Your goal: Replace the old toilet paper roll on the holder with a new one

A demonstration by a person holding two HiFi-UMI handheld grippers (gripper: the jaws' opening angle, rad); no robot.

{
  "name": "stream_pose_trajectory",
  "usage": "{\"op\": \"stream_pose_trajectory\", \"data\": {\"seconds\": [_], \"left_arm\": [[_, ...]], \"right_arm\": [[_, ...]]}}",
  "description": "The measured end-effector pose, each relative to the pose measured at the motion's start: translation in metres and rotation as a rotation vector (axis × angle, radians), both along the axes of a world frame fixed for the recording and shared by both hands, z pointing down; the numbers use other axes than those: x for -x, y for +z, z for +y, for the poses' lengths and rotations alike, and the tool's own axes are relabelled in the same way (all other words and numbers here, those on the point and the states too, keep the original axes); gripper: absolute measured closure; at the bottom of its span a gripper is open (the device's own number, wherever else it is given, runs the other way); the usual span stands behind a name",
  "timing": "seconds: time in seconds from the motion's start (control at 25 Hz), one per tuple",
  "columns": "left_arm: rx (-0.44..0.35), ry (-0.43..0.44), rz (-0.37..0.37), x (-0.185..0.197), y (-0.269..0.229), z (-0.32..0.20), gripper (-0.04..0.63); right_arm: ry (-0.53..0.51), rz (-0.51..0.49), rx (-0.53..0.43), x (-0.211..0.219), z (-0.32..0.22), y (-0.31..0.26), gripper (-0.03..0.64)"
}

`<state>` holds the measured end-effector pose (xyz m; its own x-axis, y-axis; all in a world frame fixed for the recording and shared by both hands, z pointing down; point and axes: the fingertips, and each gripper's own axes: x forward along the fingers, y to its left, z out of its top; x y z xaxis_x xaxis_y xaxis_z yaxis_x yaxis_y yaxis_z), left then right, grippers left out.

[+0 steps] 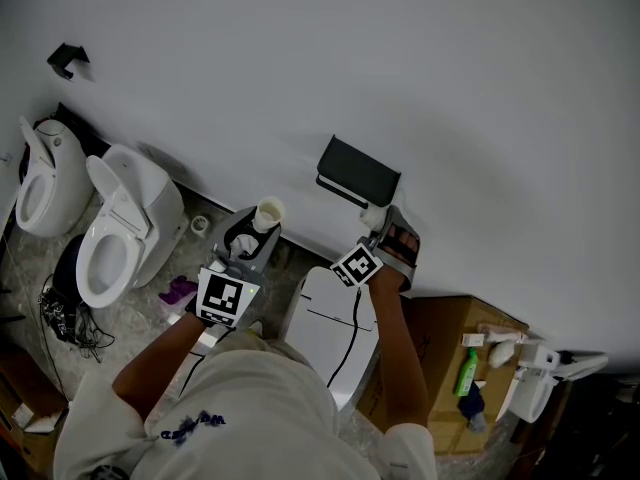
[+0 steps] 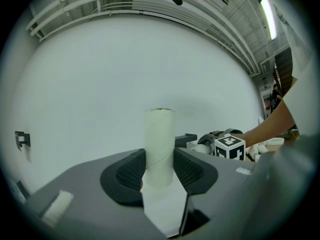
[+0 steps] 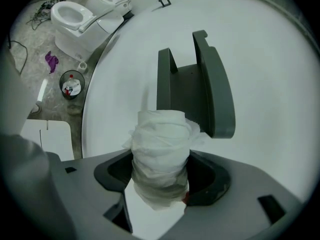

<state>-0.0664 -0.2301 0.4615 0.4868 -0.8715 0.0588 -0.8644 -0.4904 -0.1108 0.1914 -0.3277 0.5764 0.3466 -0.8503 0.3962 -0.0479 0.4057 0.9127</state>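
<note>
The white wall (image 1: pixel 450 88) is bare all round the dark holder (image 3: pixel 197 91), so we have open room above it and to both sides. A white fixture (image 1: pixel 335 318) stands close below it. Our right gripper (image 3: pixel 162 176) is clamped on the loosely wrapped paper roll (image 3: pixel 161 154), just short of the holder's arms. Our left gripper (image 2: pixel 160 171), off to the left and clear of the holder, pinches the bare cardboard tube (image 2: pixel 160 144) upright. Two toilets (image 1: pixel 120 233) stand along the wall at left on the speckled floor (image 1: pixel 125 318). A cardboard box (image 1: pixel 450 358) sits at right.
</note>
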Motion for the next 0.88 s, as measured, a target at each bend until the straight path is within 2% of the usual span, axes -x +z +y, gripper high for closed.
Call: {"op": "stream_pose_trajectory", "data": {"seconds": [0.68,0.88], "left_arm": [[-0.001,0.002,-0.003,0.002,-0.001,-0.001,0.417],[0.007,0.008,0.002,0.001,0.002,0.0,0.417]], "right_arm": [[-0.034,0.002,-0.011,0.017,-0.002,0.0,0.31],[-0.085,-0.012,-0.01,0.027,-0.001,0.002,0.311]]}}
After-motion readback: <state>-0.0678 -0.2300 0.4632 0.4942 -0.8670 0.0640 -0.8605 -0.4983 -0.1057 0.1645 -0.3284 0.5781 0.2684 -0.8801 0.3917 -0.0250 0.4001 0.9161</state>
